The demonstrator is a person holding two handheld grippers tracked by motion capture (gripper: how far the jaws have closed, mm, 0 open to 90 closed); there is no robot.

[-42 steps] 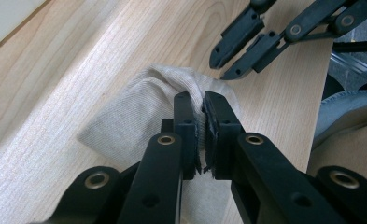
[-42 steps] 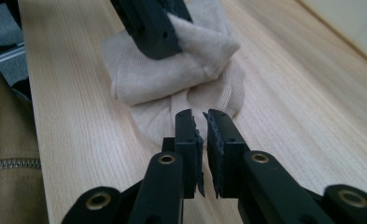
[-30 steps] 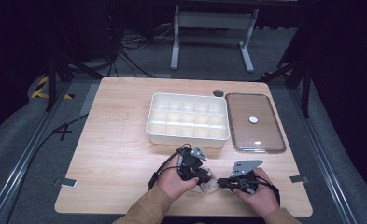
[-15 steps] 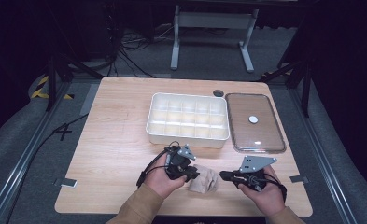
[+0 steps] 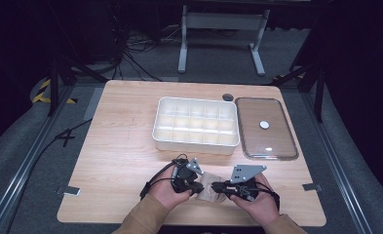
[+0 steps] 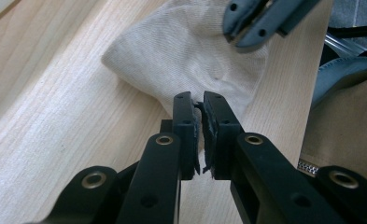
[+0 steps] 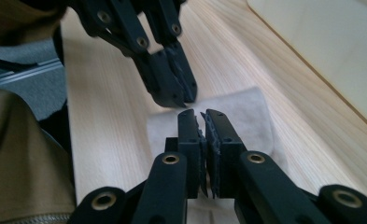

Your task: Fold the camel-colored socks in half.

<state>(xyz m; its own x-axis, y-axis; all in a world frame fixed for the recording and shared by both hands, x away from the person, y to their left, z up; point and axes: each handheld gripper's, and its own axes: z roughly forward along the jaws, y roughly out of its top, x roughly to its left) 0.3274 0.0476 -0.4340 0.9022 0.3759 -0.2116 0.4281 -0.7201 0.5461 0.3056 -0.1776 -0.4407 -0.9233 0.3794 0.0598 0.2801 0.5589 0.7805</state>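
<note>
While the table (image 5: 121, 146) carries a white tray (image 5: 197, 126) at its middle and a clear lid (image 5: 266, 127) just right of the tray, a beige cloth (image 5: 209, 187) lies in front of the tray, near the table's front edge. Left of the cloth, the left gripper (image 5: 197, 187) has just closed its jaws, pinching the cloth's edge. From the right, the right gripper (image 5: 215, 185) meets the cloth, jaws nearly together; whether they grip the cloth cannot be told.

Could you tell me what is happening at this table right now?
A person works a small beige cloth at the near edge of the table with two handheld grippers. The left gripper has just closed on the cloth's edge; the right gripper is shut over it. The compartment tray and its lid sit beyond.
</note>
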